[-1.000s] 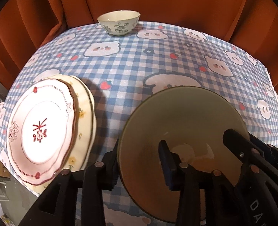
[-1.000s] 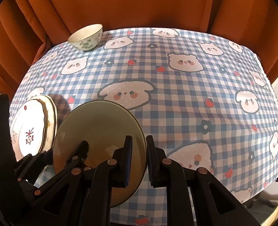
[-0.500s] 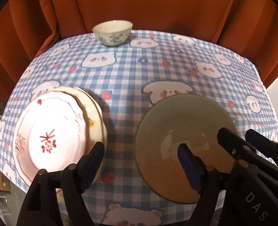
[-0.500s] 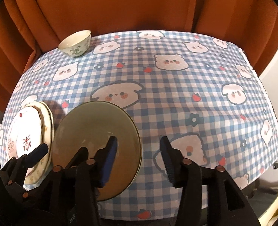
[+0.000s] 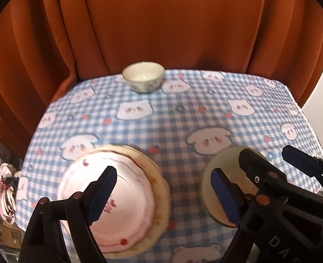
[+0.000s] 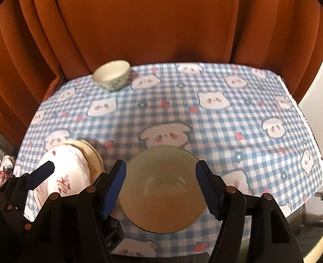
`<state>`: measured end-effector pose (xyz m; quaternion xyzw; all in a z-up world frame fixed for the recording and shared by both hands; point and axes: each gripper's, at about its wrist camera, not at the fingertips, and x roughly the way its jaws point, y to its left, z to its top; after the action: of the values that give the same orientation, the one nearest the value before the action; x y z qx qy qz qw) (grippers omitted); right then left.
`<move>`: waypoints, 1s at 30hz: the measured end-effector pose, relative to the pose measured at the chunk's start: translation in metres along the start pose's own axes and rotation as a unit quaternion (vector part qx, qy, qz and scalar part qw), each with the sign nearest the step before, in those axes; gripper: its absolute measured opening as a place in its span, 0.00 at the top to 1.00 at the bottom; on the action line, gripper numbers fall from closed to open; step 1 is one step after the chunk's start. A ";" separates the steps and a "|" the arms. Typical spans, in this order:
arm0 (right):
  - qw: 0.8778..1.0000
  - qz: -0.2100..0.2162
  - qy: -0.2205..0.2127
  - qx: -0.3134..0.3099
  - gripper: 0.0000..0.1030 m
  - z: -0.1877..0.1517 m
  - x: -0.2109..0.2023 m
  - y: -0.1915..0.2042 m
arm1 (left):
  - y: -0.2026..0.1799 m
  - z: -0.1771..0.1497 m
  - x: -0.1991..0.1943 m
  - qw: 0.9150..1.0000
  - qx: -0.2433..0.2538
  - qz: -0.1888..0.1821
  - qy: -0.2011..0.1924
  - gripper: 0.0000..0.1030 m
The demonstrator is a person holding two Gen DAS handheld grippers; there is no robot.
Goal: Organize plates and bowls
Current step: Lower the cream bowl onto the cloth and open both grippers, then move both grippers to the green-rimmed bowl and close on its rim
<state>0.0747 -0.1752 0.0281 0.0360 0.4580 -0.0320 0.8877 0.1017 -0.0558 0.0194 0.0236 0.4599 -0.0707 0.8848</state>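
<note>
An olive-green bowl (image 6: 161,188) rests on the checked tablecloth near the front edge; it also shows in the left wrist view (image 5: 214,186). A pink floral plate (image 5: 109,199) lies on a cream plate (image 5: 159,188) at the front left, also seen in the right wrist view (image 6: 63,173). A small white floral bowl (image 5: 142,80) stands at the far edge. My left gripper (image 5: 163,192) is open and empty above the gap between plates and green bowl. My right gripper (image 6: 161,190) is open and empty, its fingers on either side above the green bowl.
The blue checked tablecloth (image 6: 227,131) with bear prints covers the table. An orange curtain (image 6: 161,22) hangs close behind the far edge. The table drops off at the right (image 6: 315,164) and at the front. Clutter (image 5: 3,192) lies below the left edge.
Both grippers let go of the green bowl, opened wide and drew back and up. The bowl now sits flat on the cloth.
</note>
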 end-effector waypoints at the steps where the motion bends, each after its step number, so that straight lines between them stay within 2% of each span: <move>1: 1.000 0.002 -0.003 0.001 0.33 0.003 -0.001 0.005 | 0.003 0.003 -0.001 1.000 0.000 0.002 -0.004 0.14; 9: 1.000 -0.001 -0.028 -0.010 0.33 0.029 -0.009 0.036 | 0.033 0.031 -0.009 1.000 -0.005 0.006 -0.030 0.14; 15: 0.999 0.005 -0.045 -0.021 0.33 0.060 -0.005 0.053 | 0.048 0.061 -0.002 0.999 -0.024 0.011 -0.045 0.14; 25: 0.998 0.024 -0.051 -0.030 0.32 0.120 0.037 0.063 | 0.066 0.122 0.036 0.997 -0.038 0.047 -0.046 0.15; 30: 0.998 0.026 -0.048 -0.041 0.32 0.150 0.068 0.071 | 0.073 0.149 0.065 0.996 -0.051 0.059 -0.043 0.20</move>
<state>0.2423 -0.1202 0.0617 0.0103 0.4144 0.0083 0.9100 0.2698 -0.0068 0.0499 0.0022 0.4222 0.0043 0.9065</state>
